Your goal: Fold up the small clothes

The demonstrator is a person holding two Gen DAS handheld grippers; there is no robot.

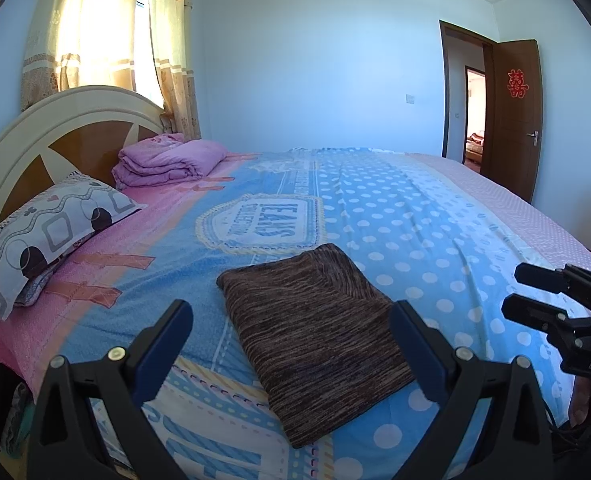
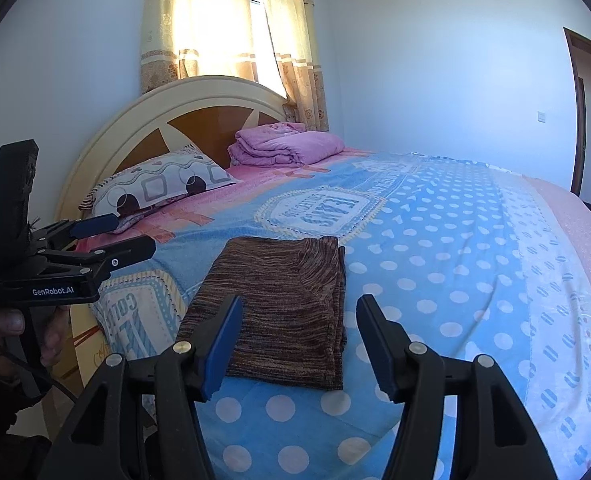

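Note:
A brown striped knit garment (image 1: 315, 344) (image 2: 283, 280) lies folded into a flat rectangle on the blue dotted bedsheet (image 1: 415, 240) (image 2: 435, 260), near the bed's front edge. My left gripper (image 1: 291, 308) (image 2: 131, 234) hovers above the garment's near end, open, its blue pads wide apart and holding nothing. My right gripper (image 2: 300, 304) (image 1: 515, 290) is also open and empty, held above the garment's near edge. Neither gripper touches the cloth. A hand (image 2: 11, 324) grasps the left gripper's handle.
A patterned pillow (image 1: 55, 232) (image 2: 163, 184) and a folded pink quilt (image 1: 167, 162) (image 2: 283, 146) lie by the cream headboard (image 1: 35, 128) (image 2: 199, 92). Curtains (image 1: 95, 40) hang behind it. A brown door (image 1: 511, 120) stands open at the far right.

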